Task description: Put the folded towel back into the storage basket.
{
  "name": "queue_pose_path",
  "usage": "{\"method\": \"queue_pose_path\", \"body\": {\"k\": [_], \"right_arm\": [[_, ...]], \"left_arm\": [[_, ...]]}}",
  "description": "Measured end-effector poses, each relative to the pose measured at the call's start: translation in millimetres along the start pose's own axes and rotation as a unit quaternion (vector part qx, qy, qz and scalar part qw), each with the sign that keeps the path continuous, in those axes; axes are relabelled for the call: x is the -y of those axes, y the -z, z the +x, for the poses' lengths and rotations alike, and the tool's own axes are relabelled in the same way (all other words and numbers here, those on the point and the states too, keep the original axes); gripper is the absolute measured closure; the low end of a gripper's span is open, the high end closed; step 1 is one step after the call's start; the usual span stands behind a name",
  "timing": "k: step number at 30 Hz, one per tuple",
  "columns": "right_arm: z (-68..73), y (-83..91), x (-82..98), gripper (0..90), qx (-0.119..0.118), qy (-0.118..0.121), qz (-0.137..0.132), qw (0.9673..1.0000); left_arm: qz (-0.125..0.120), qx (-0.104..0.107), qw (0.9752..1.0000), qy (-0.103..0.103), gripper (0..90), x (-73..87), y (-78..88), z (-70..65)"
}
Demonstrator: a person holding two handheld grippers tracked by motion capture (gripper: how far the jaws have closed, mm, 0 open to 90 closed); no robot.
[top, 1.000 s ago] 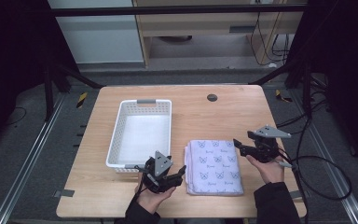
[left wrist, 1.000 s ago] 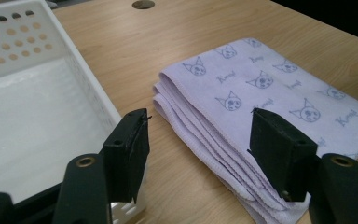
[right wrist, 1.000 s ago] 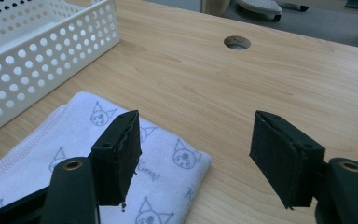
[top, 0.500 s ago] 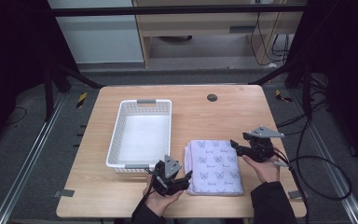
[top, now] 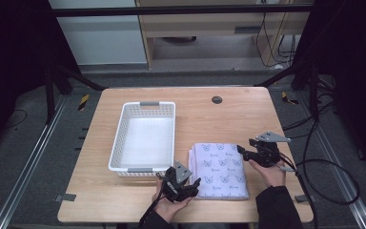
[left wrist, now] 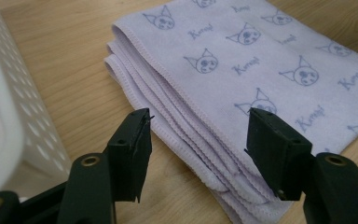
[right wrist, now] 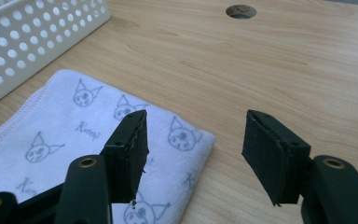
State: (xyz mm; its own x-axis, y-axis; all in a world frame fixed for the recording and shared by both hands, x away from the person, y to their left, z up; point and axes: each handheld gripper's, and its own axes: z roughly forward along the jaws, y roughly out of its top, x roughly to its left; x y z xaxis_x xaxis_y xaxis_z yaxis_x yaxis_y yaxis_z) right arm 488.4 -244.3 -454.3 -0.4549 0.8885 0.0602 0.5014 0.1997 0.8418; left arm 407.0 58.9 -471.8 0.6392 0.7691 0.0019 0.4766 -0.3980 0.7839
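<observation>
Towel (top: pixel 220 170), folded into a flat lilac stack with cat faces printed on it, lies on the wooden table (top: pixel 228 114) just right of the white perforated basket (top: pixel 144 136). Left gripper (top: pixel 190 187) sits at its near left corner, jaws spread wide; in the left gripper view they straddle the layered hem edge (left wrist: pixel 186 135) without touching it. Right gripper (top: pixel 242 150) hangs at the far right corner (right wrist: pixel 200 137), jaws likewise wide apart. The step in hand looks like taking hold of the stack at two opposite corners. To do it well, each lower jaw should slide under the bottom fold, flat against the wood, so every layer is caught at once. Closing on only the top layers would likely let the stack unfold on the lift. Both grips should bite well in from the hem.
</observation>
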Motion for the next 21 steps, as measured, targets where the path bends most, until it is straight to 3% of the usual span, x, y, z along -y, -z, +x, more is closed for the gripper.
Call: {"method": "queue_pose_path", "body": {"k": [21], "right_arm": [[3.9, -25.9, 15.0, 44.7, -0.015, -0.009, 0.038, 0.9991]], "left_arm": [[0.025, -0.007, 0.9996, 0.012, 37.4, 10.0, -21.5, -3.5]]}}
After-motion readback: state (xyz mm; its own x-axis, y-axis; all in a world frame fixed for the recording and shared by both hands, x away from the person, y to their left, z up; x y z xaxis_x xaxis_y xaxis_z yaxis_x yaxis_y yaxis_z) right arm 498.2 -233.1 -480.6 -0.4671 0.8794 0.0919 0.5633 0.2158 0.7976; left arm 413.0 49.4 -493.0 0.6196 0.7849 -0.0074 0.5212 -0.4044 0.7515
